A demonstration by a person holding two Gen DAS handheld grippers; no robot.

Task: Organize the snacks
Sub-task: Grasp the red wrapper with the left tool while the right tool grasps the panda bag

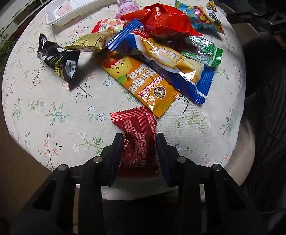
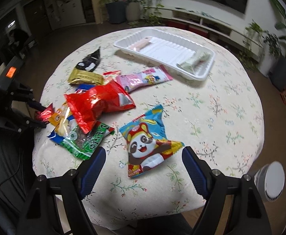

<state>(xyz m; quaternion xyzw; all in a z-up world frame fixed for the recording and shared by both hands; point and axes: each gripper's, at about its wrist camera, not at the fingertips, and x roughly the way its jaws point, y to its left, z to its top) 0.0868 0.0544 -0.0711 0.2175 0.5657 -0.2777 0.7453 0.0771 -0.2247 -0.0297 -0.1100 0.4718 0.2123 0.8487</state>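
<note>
Left gripper (image 1: 139, 137) clamped on a dark red snack packet (image 1: 137, 135) at the near edge of the floral tablecloth (image 1: 45, 101), right gripper (image 2: 144, 152) spread wide – empty – over a panda packet (image 2: 148, 143), other snacks piled between, white tray (image 2: 205, 72) beyond
</note>
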